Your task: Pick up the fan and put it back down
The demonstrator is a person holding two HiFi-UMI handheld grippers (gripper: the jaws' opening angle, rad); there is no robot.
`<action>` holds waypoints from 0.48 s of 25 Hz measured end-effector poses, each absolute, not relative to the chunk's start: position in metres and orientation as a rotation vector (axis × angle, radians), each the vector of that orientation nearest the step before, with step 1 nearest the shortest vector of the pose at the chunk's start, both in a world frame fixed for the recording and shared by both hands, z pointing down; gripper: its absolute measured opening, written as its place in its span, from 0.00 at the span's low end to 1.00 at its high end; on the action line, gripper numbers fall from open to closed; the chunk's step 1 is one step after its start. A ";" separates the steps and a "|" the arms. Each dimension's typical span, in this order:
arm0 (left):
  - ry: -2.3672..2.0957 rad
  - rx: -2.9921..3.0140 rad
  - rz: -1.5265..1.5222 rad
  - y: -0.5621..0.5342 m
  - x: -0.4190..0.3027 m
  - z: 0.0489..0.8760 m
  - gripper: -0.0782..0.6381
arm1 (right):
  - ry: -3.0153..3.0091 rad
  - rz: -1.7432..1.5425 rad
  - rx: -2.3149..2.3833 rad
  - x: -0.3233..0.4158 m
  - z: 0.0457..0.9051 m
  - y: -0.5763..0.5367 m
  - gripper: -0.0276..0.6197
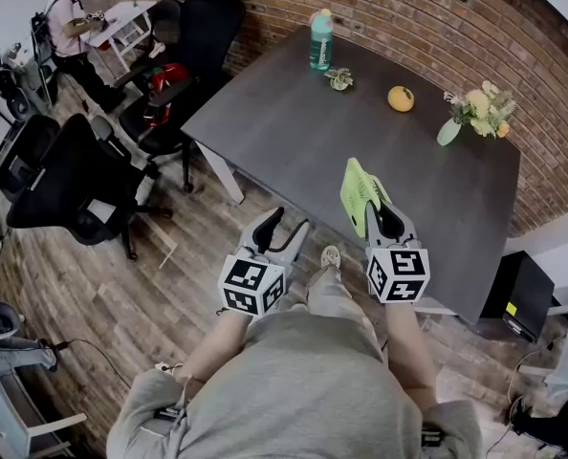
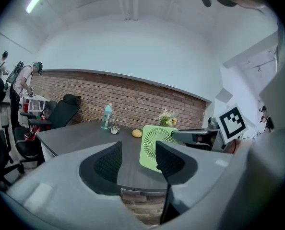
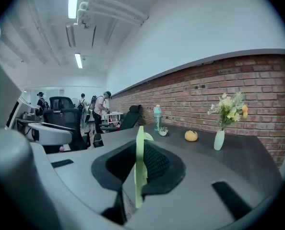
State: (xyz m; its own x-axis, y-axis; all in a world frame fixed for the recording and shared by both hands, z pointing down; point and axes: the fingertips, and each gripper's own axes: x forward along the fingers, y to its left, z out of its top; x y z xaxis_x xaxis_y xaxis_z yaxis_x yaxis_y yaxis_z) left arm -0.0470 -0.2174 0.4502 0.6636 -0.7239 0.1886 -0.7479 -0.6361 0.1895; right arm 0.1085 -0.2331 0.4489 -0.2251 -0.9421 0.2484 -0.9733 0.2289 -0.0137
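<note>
My right tongs (image 3: 138,166) are clamped on the fan (image 1: 358,189), a thin, pale green slab with a round, radial grille. I hold it upright at the near edge of the dark counter (image 1: 294,122). My left tongs (image 2: 138,159) gape, gripping nothing, just beside it. At the counter's far side a pale vase (image 1: 448,132) holds yellow and white flowers (image 1: 485,106). A capped teal bottle (image 1: 320,41) stands well apart.

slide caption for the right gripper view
Right gripper shut on the green fan, seen edge-on, dark table beyond.
</note>
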 end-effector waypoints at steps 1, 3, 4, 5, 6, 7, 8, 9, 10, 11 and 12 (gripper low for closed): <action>-1.185 2.632 0.135 -0.214 -0.048 0.450 0.41 | -2.309 0.242 1.828 0.108 0.448 -0.229 0.11; -1.185 2.636 0.129 -0.209 -0.049 0.449 0.41 | -2.312 0.236 1.831 0.106 0.446 -0.222 0.11; -1.184 2.637 0.126 -0.206 -0.049 0.448 0.41 | -2.313 0.235 1.833 0.105 0.444 -0.219 0.11; -1.183 2.639 0.123 -0.204 -0.050 0.448 0.41 | -2.313 0.234 1.835 0.105 0.443 -0.216 0.11; -1.182 2.641 0.121 -0.201 -0.050 0.447 0.41 | -2.312 0.233 1.838 0.105 0.442 -0.213 0.11; -1.182 2.645 0.118 -0.199 -0.050 0.445 0.41 | -2.311 0.232 1.841 0.105 0.441 -0.210 0.11; -1.181 2.649 0.116 -0.198 -0.050 0.444 0.41 | -2.310 0.229 1.844 0.105 0.440 -0.207 0.11; -1.181 2.653 0.112 -0.196 -0.050 0.443 0.41 | -2.311 0.225 1.847 0.104 0.438 -0.205 0.11; -1.182 2.656 0.109 -0.195 -0.050 0.442 0.41 | -2.312 0.220 1.849 0.104 0.437 -0.204 0.11; -1.183 2.659 0.106 -0.194 -0.051 0.442 0.41 | -2.314 0.215 1.851 0.104 0.436 -0.202 0.11; -1.184 2.660 0.104 -0.193 -0.051 0.441 0.41 | -2.316 0.211 1.852 0.104 0.436 -0.201 0.11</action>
State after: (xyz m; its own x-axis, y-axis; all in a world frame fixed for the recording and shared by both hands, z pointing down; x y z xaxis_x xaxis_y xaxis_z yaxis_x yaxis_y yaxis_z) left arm -0.0511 -0.1933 0.4415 0.6716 -0.7242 0.1566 -0.7404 -0.6482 0.1778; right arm 0.1037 -0.2005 0.4356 -0.2152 -0.9517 0.2191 -0.9756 0.2195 -0.0052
